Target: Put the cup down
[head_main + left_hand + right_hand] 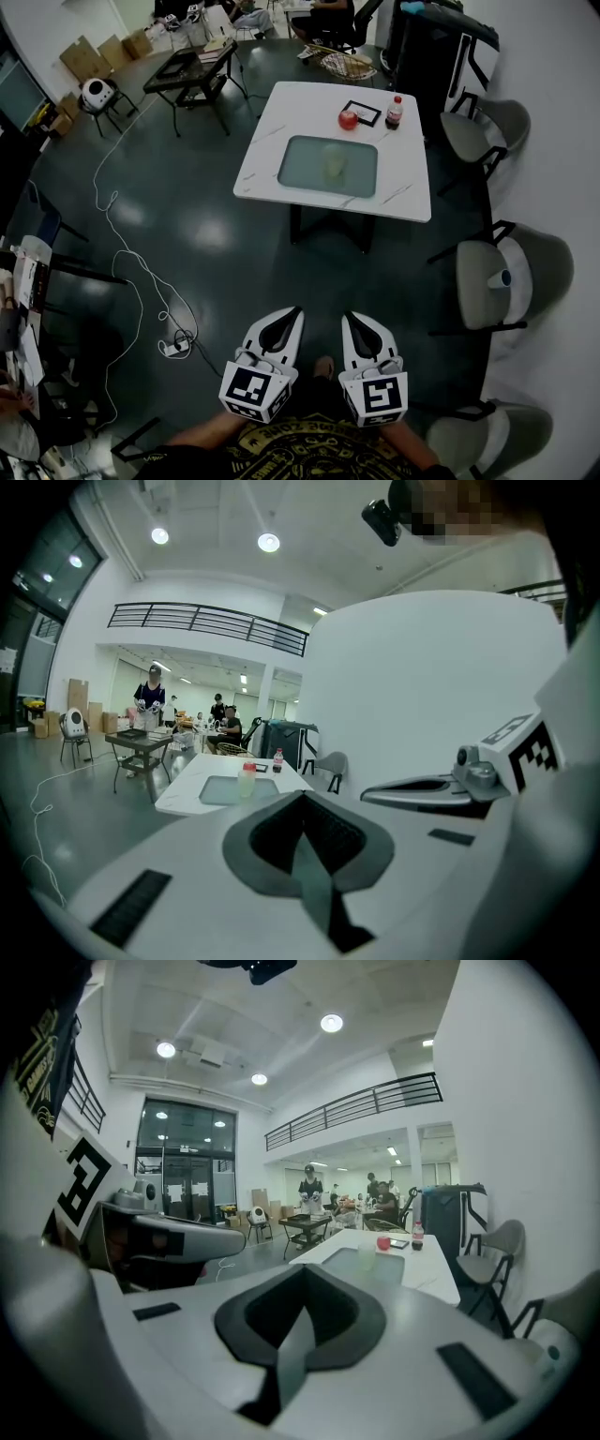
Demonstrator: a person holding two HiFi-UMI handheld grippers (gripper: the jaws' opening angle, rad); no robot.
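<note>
A pale translucent cup (335,162) stands upright on a green-grey tray (300,169) on the white table (403,192), far ahead of both grippers. The left gripper view shows the cup (247,782) small in the distance. Behind the tray are a red round thing (348,119), a soda bottle (394,113) and a flat black item (364,112). My left gripper (294,312) and right gripper (350,318) hang side by side low in the head view, over the dark floor. Both are shut with nothing in them.
Grey chairs (492,281) line the right side, one with a paper cup (500,278) on its seat. A white cable (141,272) runs across the floor at left. A black side table (192,70) and people stand farther back.
</note>
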